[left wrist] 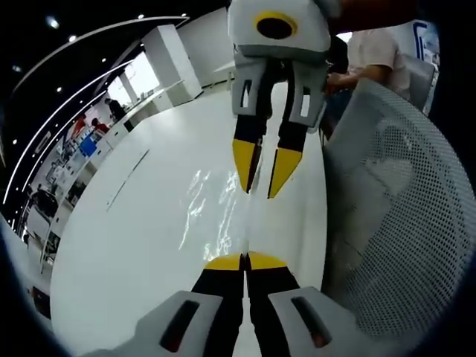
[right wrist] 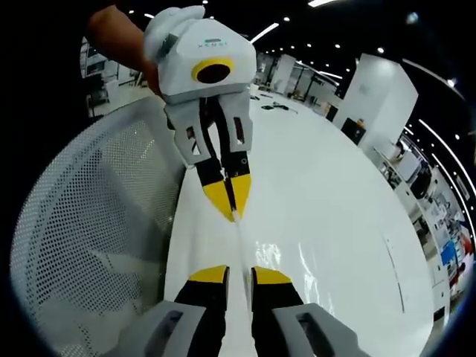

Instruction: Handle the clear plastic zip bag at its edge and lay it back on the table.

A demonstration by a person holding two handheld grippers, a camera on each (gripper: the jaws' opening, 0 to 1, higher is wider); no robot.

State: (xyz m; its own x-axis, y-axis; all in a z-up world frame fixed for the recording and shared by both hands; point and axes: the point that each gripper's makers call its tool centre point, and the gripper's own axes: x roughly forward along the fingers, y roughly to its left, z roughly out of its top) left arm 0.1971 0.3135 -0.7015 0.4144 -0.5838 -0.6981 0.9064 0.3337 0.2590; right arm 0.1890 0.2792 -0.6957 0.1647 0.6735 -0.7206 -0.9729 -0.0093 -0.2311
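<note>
A clear plastic zip bag (left wrist: 212, 204) glints above the white table (left wrist: 126, 253), held up by one edge. My left gripper (left wrist: 245, 262) is shut on that edge, its yellow tips pressed together. Facing it from above in the left gripper view, my right gripper (left wrist: 262, 190) has its yellow tips slightly apart on either side of the bag's edge. In the right gripper view, the right gripper (right wrist: 239, 277) shows a clear gap between its jaws. There the left gripper (right wrist: 233, 212) pinches the bag (right wrist: 279, 254) just ahead, over the table (right wrist: 327, 171).
A white mesh chair back (left wrist: 401, 216) (right wrist: 89, 223) stands close beside both grippers at the table's edge. A person in a light shirt (left wrist: 372, 56) sits beyond it. A gloved hand (right wrist: 167, 18) holds the left gripper. Desks and partitions line the far room.
</note>
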